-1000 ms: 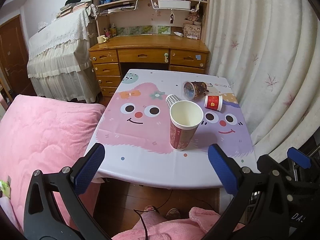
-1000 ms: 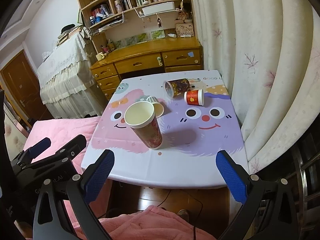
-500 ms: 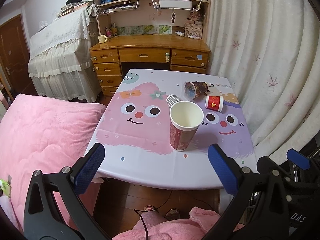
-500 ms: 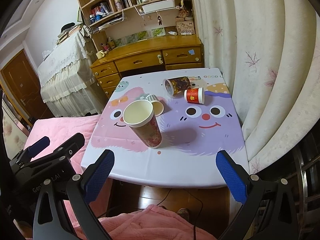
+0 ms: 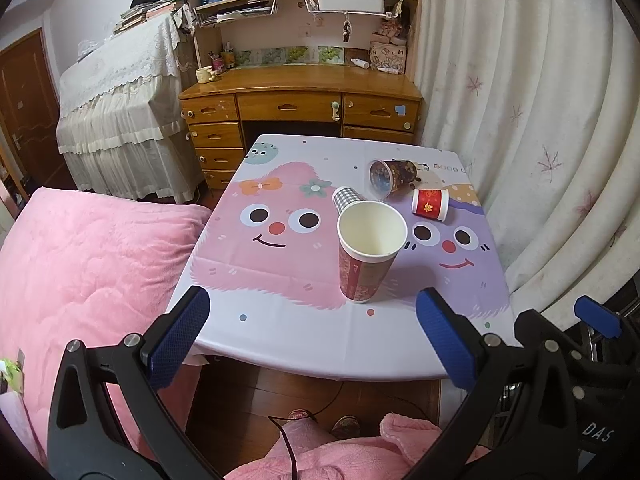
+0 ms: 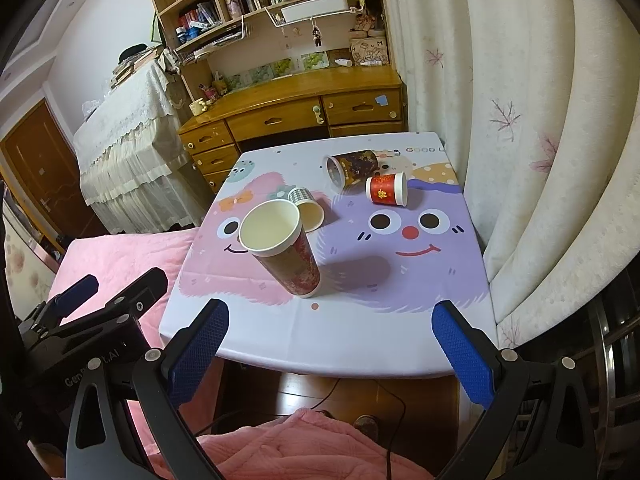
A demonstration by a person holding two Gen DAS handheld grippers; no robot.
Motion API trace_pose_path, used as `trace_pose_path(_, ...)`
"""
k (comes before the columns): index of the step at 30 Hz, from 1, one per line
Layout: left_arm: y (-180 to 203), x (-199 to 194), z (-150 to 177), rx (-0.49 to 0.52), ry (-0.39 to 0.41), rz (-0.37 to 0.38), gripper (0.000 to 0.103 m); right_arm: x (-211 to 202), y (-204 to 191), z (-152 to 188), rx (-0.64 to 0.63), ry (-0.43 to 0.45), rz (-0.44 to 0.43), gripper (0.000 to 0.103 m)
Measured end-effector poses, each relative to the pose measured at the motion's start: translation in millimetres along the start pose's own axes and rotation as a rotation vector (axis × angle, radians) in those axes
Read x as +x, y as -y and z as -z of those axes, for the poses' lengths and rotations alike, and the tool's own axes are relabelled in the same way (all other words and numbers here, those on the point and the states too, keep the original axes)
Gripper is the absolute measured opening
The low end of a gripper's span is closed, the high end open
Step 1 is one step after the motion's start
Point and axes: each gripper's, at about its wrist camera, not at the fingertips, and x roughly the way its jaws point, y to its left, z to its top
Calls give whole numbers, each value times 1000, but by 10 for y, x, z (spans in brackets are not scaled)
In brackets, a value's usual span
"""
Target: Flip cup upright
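A tall red patterned paper cup (image 5: 366, 250) (image 6: 286, 252) stands upright near the table's front. Behind it a checked cup (image 5: 346, 199) (image 6: 306, 208) lies on its side. A dark patterned cup (image 5: 390, 175) (image 6: 351, 167) and a small red cup (image 5: 430, 205) (image 6: 386, 189) also lie on their sides at the back right. My left gripper (image 5: 312, 338) is open and empty, held back over the table's front edge. My right gripper (image 6: 330, 350) is open and empty in front of the table.
The small table (image 5: 280, 320) has a cartoon-face cloth. A pink bed (image 5: 80, 260) lies to its left, white curtains (image 5: 540, 140) to its right, a wooden desk (image 5: 300, 100) with shelves behind. Each gripper shows in the other's view, the right (image 5: 560, 344) and the left (image 6: 100, 320).
Both grippers have drifted slightly; the view shifted a little. The cups have not moved.
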Motion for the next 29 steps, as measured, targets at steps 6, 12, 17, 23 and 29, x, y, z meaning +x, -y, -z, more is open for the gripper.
trace_pose_path(6, 25, 65, -5, 2, -5, 2, 102, 32, 14, -1, 8, -7, 3, 103)
trace_pose_path(12, 26, 73, -5, 2, -4, 1, 102, 51, 40, -20, 9, -9, 2, 103)
trace_pose_path(17, 29, 79, -5, 2, -6, 1, 102, 52, 41, -17, 8, -9, 2, 103)
trace_pose_path(23, 28, 77, -17, 3, -5, 1, 102, 59, 45, -35, 9, -13, 2, 103)
trace_pose_path(29, 39, 96, -31, 4, -8, 1, 102, 83, 42, -88, 11, -15, 4, 103)
